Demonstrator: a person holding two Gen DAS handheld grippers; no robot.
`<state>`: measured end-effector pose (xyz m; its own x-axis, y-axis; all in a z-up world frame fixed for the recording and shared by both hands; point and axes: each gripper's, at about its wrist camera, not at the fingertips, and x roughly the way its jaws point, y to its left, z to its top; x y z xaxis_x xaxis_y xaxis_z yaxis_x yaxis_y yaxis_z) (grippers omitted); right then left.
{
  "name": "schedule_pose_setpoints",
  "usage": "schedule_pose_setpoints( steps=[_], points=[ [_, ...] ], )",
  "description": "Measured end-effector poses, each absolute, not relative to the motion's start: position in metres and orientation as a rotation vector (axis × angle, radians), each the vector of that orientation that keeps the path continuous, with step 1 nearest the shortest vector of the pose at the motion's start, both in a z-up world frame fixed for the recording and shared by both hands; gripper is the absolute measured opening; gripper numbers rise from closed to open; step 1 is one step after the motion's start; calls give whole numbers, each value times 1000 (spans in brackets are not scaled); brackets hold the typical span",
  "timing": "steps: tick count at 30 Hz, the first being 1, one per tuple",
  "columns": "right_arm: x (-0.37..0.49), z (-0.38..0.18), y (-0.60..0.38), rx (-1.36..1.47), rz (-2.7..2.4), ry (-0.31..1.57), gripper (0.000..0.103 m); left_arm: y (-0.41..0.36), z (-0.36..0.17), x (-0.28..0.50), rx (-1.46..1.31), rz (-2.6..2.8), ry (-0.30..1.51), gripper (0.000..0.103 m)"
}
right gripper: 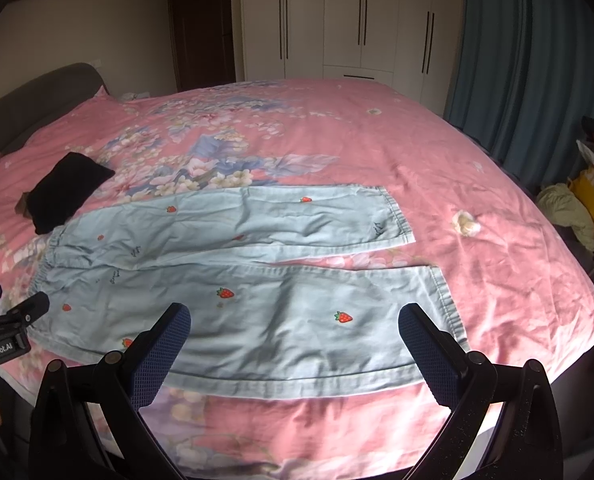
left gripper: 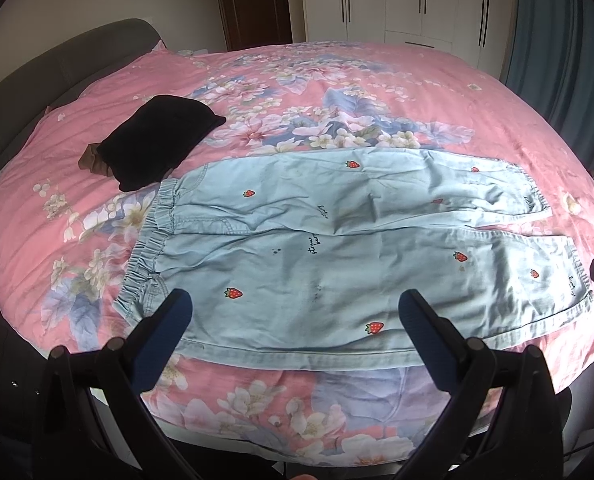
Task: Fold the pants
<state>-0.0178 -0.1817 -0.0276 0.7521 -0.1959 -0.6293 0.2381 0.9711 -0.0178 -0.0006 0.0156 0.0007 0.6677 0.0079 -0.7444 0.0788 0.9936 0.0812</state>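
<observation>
Above the near edge of the bed, the left tool (left gripper: 295,308) hangs with its blue-padded black fingers spread wide and nothing between them, close over the near side of the pale blue denim pants with small red strawberry prints (left gripper: 337,240), toward the elastic waistband. The right tool (right gripper: 295,322) is likewise spread wide and empty, above the near leg of the same pants (right gripper: 257,300) toward its hem. Neither tool touches the cloth.

The pants lie flat and unfolded across the pink floral bedspread (left gripper: 377,92), waistband to the left, both legs stretched to the right with a narrow strip of bedspread showing between the leg ends. Just beyond the waistband, touching its far corner, sits a folded black garment (left gripper: 157,140), with a small brown piece of fabric (left gripper: 91,158) peeking out at its left side. Behind the bed stand white wardrobe doors with dark handles (right gripper: 357,16) and a blue-grey curtain (right gripper: 537,60).
</observation>
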Motion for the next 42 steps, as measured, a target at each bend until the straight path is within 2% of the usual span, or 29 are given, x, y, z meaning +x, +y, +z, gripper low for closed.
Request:
schedule_pose_setpoints(
  steps=[42],
  points=[
    [-21,-35,-187,81,-247,696,103,2,-13,4,110,-51,858,103]
  ],
)
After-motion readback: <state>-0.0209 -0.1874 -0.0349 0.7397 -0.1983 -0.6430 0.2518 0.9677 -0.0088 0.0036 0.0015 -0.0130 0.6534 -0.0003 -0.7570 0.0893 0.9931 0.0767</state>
